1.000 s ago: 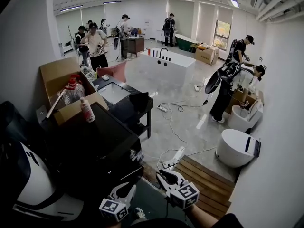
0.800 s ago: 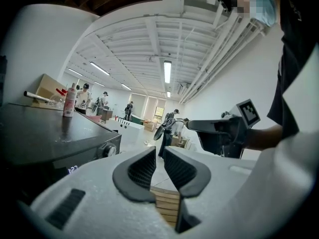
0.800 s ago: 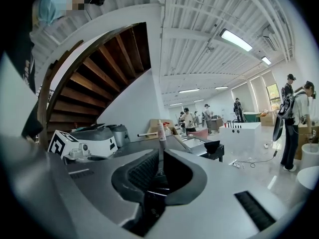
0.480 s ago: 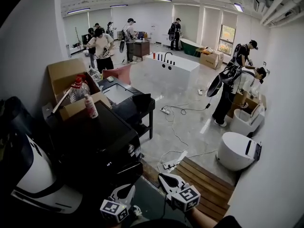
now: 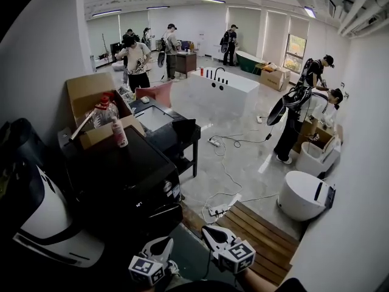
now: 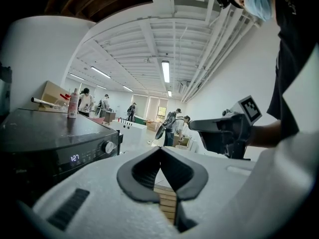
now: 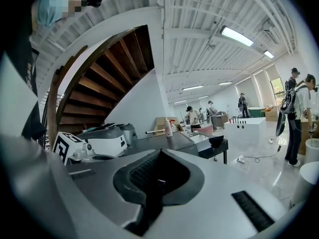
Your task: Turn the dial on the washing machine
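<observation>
Dial (image 6: 107, 147) sits round, apparently silver; washing machine (image 6: 45, 131) black.

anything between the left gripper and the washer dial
Nothing. In the left gripper view, the stretch from the left gripper, shut and empty, to the dial on the washing machine is bare air.

Both grippers are held low in front of the body, side by side but not touching, jaws pointing forward.

Left gripper (image 5: 161, 243): jaws together at the tips, nothing between them. Its marker cube (image 5: 146, 269) sits nearest the body.

Right gripper (image 5: 210, 231): jaws fully together, nothing gripped. It stands slightly ahead of the left one. The bare right forearm (image 5: 262, 278) reaches in behind it.
</observation>
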A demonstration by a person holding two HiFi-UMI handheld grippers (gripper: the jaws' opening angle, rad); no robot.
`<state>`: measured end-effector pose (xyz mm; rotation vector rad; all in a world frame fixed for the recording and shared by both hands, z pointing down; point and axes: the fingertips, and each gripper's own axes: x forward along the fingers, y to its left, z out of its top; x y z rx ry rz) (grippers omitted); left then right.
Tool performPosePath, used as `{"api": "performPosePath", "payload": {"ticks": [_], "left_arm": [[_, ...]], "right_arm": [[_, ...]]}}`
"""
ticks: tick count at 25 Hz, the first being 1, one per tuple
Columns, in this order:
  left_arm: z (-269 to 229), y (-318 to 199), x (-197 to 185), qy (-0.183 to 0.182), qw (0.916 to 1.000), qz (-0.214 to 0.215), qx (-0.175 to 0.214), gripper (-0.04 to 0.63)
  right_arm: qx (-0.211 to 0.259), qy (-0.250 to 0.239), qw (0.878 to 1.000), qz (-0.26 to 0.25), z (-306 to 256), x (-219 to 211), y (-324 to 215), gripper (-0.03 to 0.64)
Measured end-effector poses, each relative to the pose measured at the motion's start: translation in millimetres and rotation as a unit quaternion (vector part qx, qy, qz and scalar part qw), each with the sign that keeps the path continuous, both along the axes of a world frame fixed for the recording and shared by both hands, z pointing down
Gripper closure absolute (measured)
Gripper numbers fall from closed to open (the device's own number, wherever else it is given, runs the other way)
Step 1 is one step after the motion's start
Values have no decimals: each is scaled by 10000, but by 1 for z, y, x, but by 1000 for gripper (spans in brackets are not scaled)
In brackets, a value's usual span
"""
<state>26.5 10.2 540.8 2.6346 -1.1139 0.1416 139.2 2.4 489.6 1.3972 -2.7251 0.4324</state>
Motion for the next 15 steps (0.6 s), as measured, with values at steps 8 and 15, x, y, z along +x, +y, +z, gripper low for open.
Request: {"api": "performPosePath", "payload": {"ticks": [8, 15], "left_arm": [[2, 3, 4, -79, 9999, -85, -25, 583], [2, 4, 6, -119, 9998, -138, -49, 583]], "right_arm": [[-35, 110, 9999, -85, 7, 2, 1, 617], [-32, 102, 9998, -140, 8, 5, -1, 617]]}}
